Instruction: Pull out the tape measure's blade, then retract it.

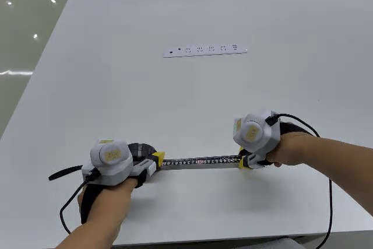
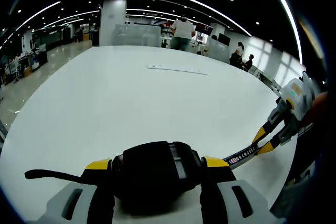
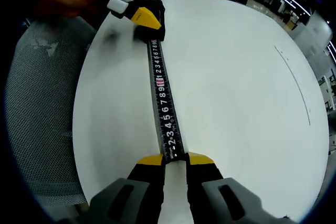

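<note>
Tape measure case [image 1: 143, 150] on the table [image 1: 116, 86], blade [image 1: 198, 161] out toward 3 o'clock; power strip [image 1: 205, 50] far at 12 o'clock

From the case [image 1: 143, 151] clamped in our left tool [image 1: 154, 161] to our right tool [image 1: 243, 161] pinching its tip, the blade [image 1: 201, 161] bars the way low along the surface [image 1: 175, 103]. Ahead of both tools the surface lies open; a power strip [image 1: 205, 49] lies flat, well beyond.
</note>
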`<state>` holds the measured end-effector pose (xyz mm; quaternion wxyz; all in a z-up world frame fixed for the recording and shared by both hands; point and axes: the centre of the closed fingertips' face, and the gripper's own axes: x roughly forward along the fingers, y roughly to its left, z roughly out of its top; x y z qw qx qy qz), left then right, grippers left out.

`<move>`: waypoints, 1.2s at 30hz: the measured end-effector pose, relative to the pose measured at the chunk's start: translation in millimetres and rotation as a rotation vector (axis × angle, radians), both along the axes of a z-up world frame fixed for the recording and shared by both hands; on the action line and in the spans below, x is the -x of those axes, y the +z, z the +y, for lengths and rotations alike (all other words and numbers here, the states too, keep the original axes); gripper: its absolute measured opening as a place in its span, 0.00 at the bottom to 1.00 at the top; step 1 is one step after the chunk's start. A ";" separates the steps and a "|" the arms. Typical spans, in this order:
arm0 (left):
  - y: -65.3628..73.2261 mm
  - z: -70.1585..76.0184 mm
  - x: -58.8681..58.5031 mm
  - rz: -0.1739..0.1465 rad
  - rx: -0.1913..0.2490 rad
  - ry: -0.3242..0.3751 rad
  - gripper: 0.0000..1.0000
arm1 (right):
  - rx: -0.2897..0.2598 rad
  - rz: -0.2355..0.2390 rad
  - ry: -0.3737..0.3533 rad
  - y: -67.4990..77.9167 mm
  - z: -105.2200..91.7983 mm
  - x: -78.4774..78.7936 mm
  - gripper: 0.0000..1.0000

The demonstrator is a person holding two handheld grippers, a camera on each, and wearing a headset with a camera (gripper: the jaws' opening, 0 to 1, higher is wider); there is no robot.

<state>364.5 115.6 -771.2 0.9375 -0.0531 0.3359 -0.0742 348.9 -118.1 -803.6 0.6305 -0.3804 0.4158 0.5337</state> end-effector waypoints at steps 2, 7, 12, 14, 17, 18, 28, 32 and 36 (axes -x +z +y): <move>-0.1 0.0 0.1 0.001 0.000 0.000 0.63 | -0.001 -0.001 0.003 0.2 0.7 0.2 0.11; 0.0 -0.4 0.4 0.001 -0.002 0.002 0.63 | 0.001 0.005 -0.020 0.2 1.8 0.0 0.12; 0.0 -0.4 0.3 0.001 -0.002 0.002 0.63 | 0.002 0.004 -0.020 0.2 2.0 0.2 0.12; 0.0 -0.4 0.3 0.000 -0.002 0.002 0.63 | 0.004 0.004 -0.019 0.2 2.2 0.3 0.12; 0.4 0.0 0.5 -0.001 -0.005 0.001 0.63 | 0.010 0.009 -0.023 0.2 6.0 0.2 0.12; 0.5 -0.1 0.4 -0.002 -0.006 0.001 0.63 | 0.011 0.009 -0.023 0.1 6.3 0.0 0.12; -0.1 0.4 0.1 0.002 -0.003 0.006 0.63 | 0.012 0.012 0.005 0.0 9.0 -0.2 0.12; -0.6 0.2 -0.1 0.006 0.000 0.006 0.63 | 0.012 0.011 0.000 -0.4 10.7 0.0 0.12; -0.9 -0.1 -0.3 0.006 0.010 0.002 0.63 | 0.006 0.011 -0.010 -0.6 11.7 0.3 0.12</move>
